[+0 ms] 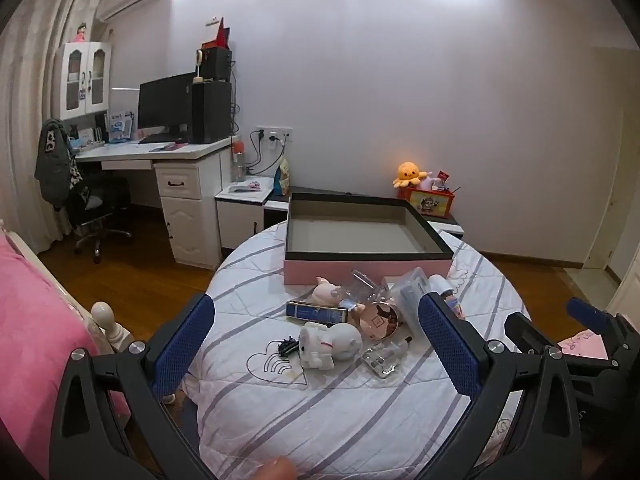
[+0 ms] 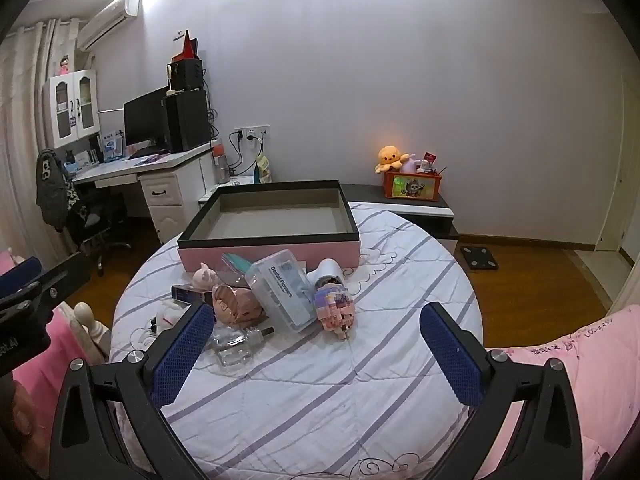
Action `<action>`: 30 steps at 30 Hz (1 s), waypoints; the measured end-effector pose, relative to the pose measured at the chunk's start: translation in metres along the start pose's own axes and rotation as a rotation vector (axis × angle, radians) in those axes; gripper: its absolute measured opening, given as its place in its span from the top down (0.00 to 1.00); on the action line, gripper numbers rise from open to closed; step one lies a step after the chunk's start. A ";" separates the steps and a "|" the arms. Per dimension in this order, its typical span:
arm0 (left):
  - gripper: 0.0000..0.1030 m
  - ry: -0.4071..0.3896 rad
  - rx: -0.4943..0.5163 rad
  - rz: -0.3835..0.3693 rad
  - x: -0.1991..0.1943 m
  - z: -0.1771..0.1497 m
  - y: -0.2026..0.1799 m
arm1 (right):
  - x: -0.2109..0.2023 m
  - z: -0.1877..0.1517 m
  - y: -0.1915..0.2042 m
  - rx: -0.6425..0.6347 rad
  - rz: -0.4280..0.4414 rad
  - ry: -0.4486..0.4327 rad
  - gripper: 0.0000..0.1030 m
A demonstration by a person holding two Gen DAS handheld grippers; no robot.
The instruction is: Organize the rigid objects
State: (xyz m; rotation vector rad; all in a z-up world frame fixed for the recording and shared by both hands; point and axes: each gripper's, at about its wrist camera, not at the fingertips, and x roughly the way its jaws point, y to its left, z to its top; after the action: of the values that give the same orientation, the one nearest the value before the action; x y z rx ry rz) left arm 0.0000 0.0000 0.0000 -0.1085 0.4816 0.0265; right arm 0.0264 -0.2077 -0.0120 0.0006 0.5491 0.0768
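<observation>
- Since the pink box (image 1: pixel 366 268) with its dark rim sits bare inside, nothing looks sorted yet; I judge the task at its very start.
- That box stands at the far side of the round bed (image 2: pixel 320 380) with the striped quilt, and the clutter lies in a heap just in front of it.
- In the heap: a white figurine (image 1: pixel 330 344) nearest the left camera, a small pink figurine (image 1: pixel 328 292) behind it, a dark blue carton (image 1: pixel 316 313) between the two, and a round rose-gold case (image 1: pixel 378 320) beside them.
- Also there: a clear dental flosser case (image 2: pixel 282 292) leaning on the pile, a block-built pink figure (image 2: pixel 335 308) touching its right side, and a clear glass bottle (image 2: pixel 236 346) lying flat nearest the right camera.
- A small black item (image 1: pixel 287 346) lies just left of the white figurine; too small to name.
- All of these are left to go into the box, by my reading.
- Left tongs (image 1: pixel 316 348): spread fully wide, gripping nothing, touching nothing, poised above the quilt short of the heap.
- Right tongs (image 2: pixel 316 354): likewise at full spread and empty, the glass bottle near its left finger but apart from it.
</observation>
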 end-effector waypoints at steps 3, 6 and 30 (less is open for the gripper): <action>0.00 0.004 0.014 0.013 0.000 0.001 -0.001 | -0.007 0.006 0.002 -0.001 -0.003 -0.014 0.00; 0.00 -0.025 0.016 0.024 -0.004 0.002 0.000 | -0.007 0.005 0.003 -0.003 -0.004 -0.035 0.00; 0.00 -0.032 0.025 -0.003 -0.012 -0.002 -0.004 | -0.015 0.004 0.007 -0.004 -0.012 -0.070 0.00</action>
State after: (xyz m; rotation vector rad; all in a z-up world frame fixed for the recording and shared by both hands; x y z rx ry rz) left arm -0.0107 -0.0046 0.0043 -0.0839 0.4498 0.0189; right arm 0.0150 -0.2016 -0.0008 -0.0035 0.4792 0.0658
